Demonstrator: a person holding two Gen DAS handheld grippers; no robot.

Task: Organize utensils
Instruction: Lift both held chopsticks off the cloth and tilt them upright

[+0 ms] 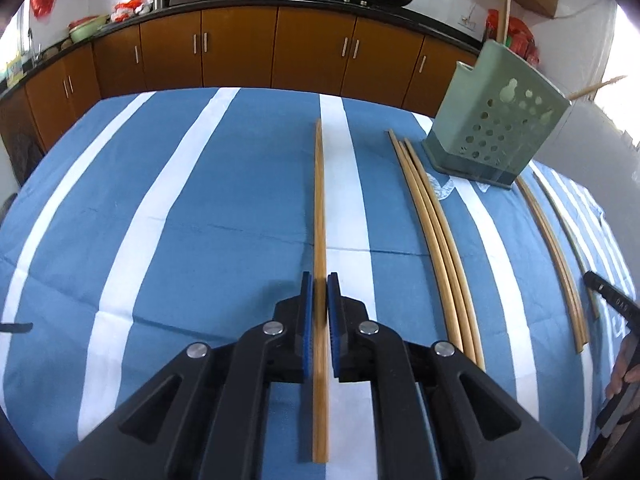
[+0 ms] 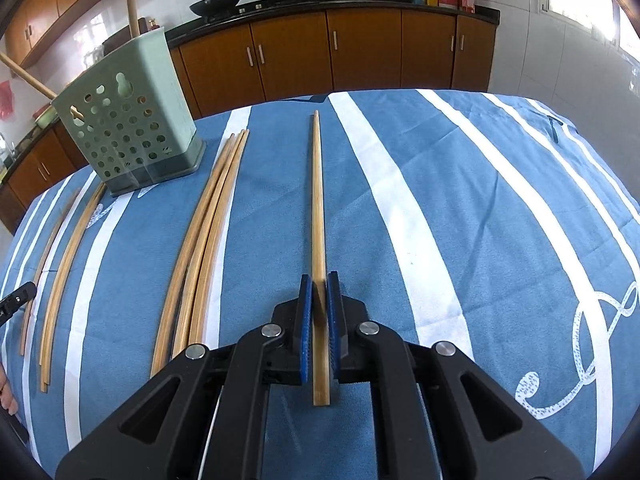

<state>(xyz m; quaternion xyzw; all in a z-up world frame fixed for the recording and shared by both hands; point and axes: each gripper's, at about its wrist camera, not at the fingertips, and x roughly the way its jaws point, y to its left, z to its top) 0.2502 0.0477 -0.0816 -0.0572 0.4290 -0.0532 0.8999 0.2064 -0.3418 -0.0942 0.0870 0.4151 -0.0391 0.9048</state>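
Note:
My left gripper (image 1: 319, 280) is shut on a wooden chopstick (image 1: 319, 208) that runs forward between its blue pads over the blue striped tablecloth. My right gripper (image 2: 319, 280) is shut on another wooden chopstick (image 2: 317, 200) the same way. A green perforated utensil holder (image 1: 496, 120) stands on the table, right in the left wrist view and left in the right wrist view (image 2: 128, 120); chopsticks stick out of its top. A bundle of three chopsticks (image 1: 436, 232) lies beside it, also seen in the right wrist view (image 2: 204, 232).
More chopsticks (image 1: 556, 252) lie past the holder, at far left in the right wrist view (image 2: 64, 264). The blue and white striped cloth (image 1: 180, 220) covers the table. Brown kitchen cabinets (image 1: 240, 44) and a counter with woks stand behind.

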